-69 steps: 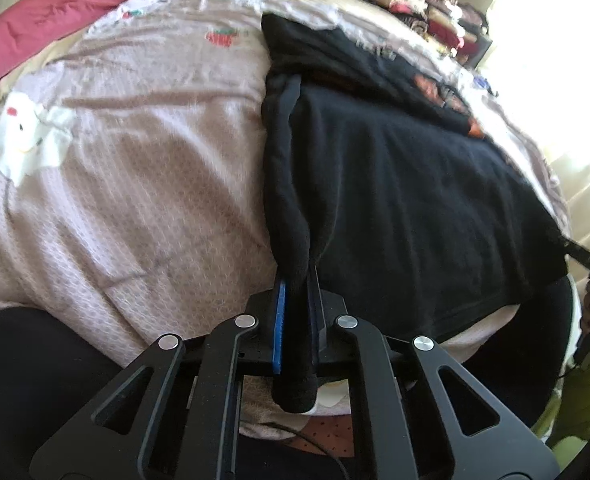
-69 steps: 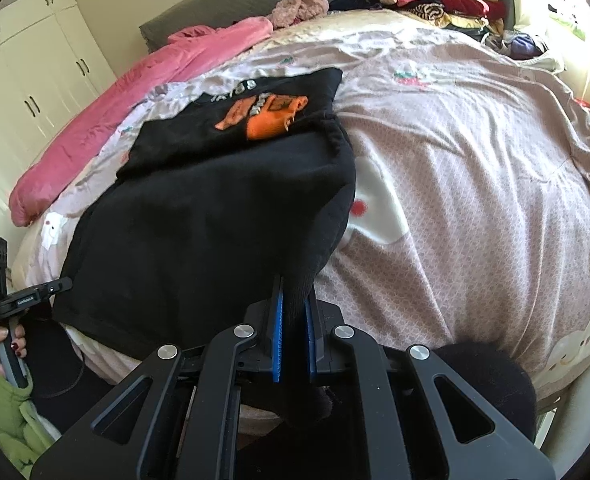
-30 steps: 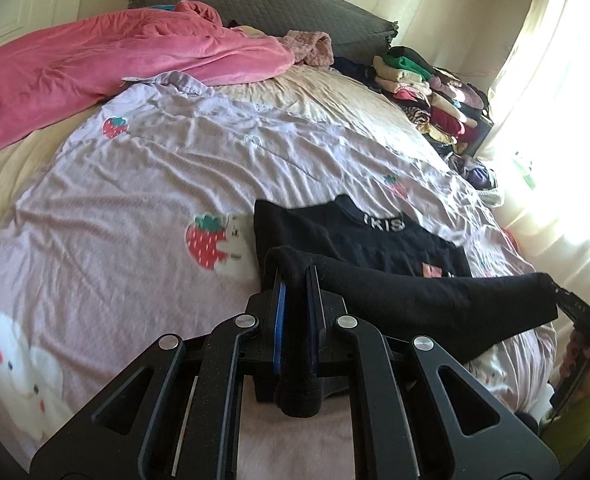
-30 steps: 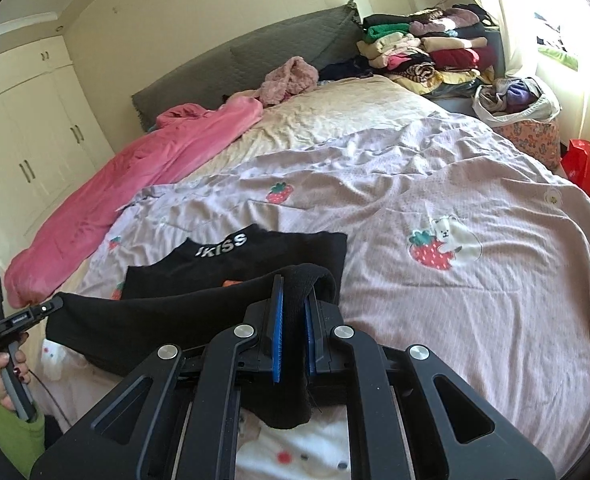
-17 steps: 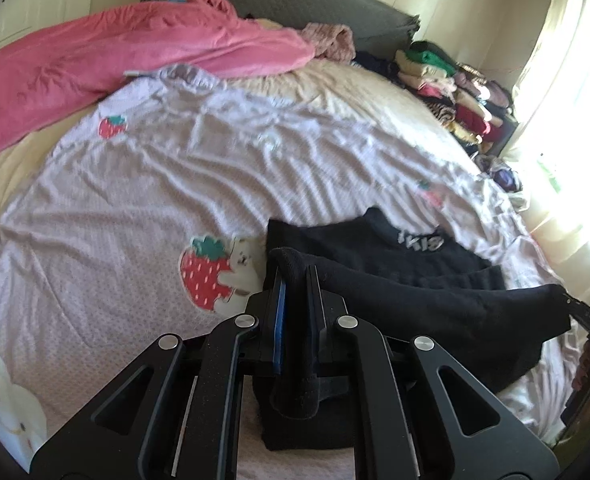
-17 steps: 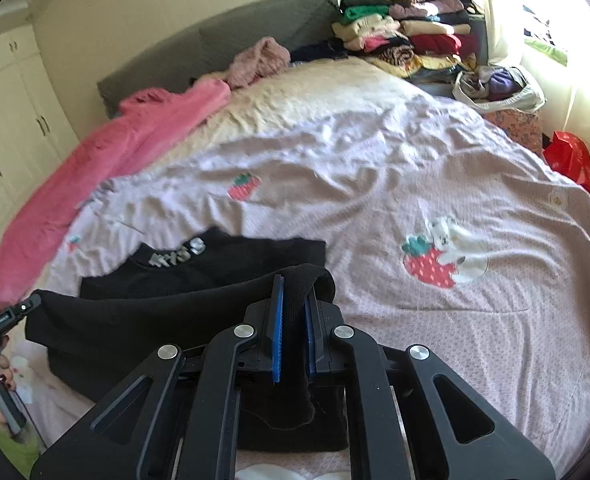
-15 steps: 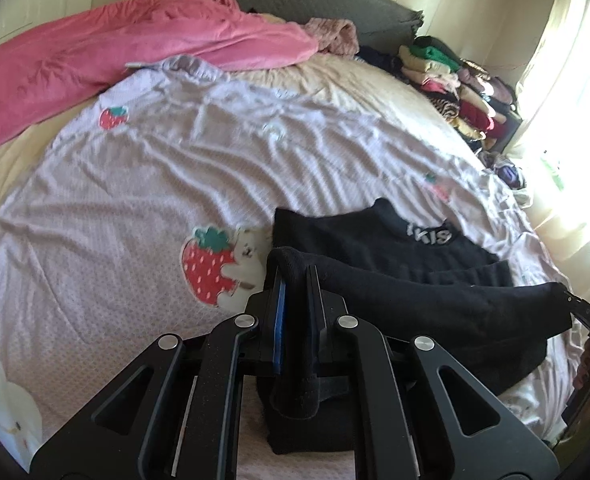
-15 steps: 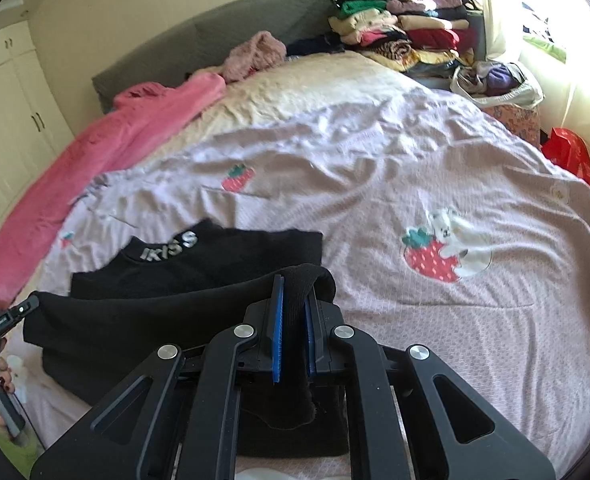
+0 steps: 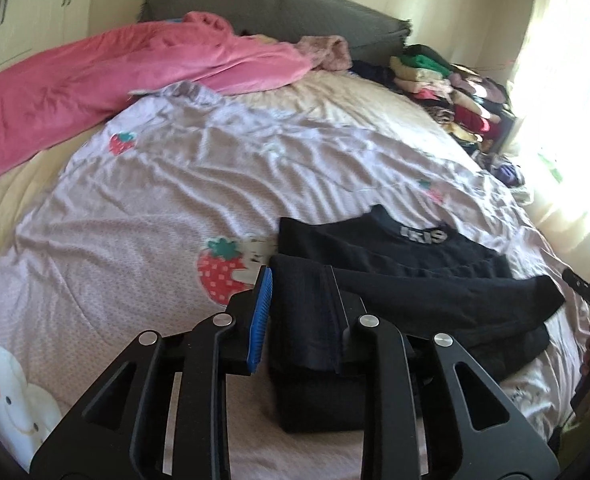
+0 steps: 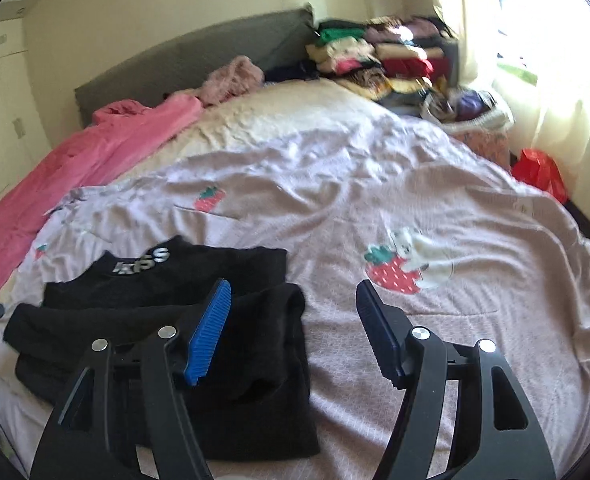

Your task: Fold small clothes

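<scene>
Lying folded on the bedspread (image 10: pixel 435 184), the black top (image 10: pixel 231 344) sits between both spread claws (image 9: pixel 299 312) (image 10: pixel 291 328).

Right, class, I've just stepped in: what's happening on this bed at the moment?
A person with a two-finger gripper in each hand is folding a black top on a lilac strawberry-print sheet. The lower part is doubled up toward the collar. Both the left gripper and the right gripper are open; cloth lies between the left one's fingers, while the right one sits over the top's edge.

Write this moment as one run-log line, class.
stage: fold laid down | left tongs: open, cloth between | right tongs: open, empty | black top: folded on bedspread
</scene>
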The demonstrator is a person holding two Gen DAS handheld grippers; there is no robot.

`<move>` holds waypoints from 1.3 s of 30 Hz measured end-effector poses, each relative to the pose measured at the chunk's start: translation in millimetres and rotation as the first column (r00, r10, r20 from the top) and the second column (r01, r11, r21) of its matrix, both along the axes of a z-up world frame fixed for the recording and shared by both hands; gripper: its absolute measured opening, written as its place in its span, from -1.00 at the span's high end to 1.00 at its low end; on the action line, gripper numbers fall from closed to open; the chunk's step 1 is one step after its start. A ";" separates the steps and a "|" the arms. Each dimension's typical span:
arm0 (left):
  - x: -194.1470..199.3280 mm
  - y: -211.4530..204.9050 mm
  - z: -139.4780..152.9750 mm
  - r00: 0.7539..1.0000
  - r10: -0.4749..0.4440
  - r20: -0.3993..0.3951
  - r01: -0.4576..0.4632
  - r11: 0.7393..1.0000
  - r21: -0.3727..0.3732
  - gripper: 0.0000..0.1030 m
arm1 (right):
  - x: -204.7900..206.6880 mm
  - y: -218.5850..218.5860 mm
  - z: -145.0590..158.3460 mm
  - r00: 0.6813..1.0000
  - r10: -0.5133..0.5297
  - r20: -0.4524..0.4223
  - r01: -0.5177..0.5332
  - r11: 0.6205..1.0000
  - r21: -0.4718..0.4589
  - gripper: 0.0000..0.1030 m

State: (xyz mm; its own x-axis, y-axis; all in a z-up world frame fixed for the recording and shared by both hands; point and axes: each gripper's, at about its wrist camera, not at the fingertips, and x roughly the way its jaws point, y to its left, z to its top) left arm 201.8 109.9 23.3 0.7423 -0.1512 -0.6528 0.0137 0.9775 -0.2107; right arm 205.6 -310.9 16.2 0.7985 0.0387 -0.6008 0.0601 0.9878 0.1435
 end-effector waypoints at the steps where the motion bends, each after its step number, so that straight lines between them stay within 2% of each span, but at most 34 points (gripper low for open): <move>1: -3.4 -5.6 2.1 1.000 -0.018 0.007 0.018 1.000 0.005 0.62 | -5.9 7.0 3.4 1.000 0.029 0.012 -0.029 1.000 -0.005 -0.25; 8: -22.9 -57.3 -1.2 0.986 -0.165 0.008 0.164 0.984 0.062 0.58 | -34.5 70.7 5.2 0.970 0.241 0.014 -0.240 0.969 -0.057 -0.25; 11: -27.7 -78.7 -11.4 0.975 -0.220 -0.017 0.221 0.971 0.088 0.58 | -38.6 93.6 -3.6 0.949 0.315 -0.024 -0.316 0.947 -0.063 -0.08; 13: -32.8 -94.0 -19.8 0.967 -0.252 -0.032 0.254 0.962 0.103 0.58 | -40.3 105.8 -12.2 0.933 0.355 -0.059 -0.359 0.931 -0.069 0.25; 16: -38.8 -118.1 -36.3 0.948 -0.310 -0.069 0.317 0.939 0.130 0.58 | -39.4 117.6 -25.3 0.914 0.392 -0.108 -0.400 0.914 -0.066 0.41; 19: -42.6 -134.9 -52.3 0.931 -0.349 -0.108 0.363 0.919 0.156 0.58 | -37.5 123.7 -39.3 0.904 0.400 -0.153 -0.413 0.908 -0.065 0.48; 26: -40.1 -135.3 -62.4 0.943 -0.316 -0.105 0.330 0.924 0.191 0.58 | -28.5 120.5 -66.6 0.904 0.362 -0.228 -0.385 0.921 -0.063 0.53; 32: -31.3 -129.7 -66.2 0.957 -0.277 -0.089 0.290 0.928 0.233 0.58 | -22.0 122.2 -70.2 0.907 0.363 -0.216 -0.385 0.920 -0.070 0.54; 39: -23.2 -126.1 -64.8 0.959 -0.275 -0.072 0.284 0.929 0.238 0.58 | -0.7 127.6 -67.3 0.905 0.373 -0.202 -0.398 0.912 -0.098 0.54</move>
State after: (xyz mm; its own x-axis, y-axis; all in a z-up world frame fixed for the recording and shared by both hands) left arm 178.5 -16.3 -41.4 0.6679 -0.1818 -0.7217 0.2904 0.9565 0.0278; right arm 204.9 -183.3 -51.1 0.6187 0.2314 -0.7508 -0.3172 0.9478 0.0307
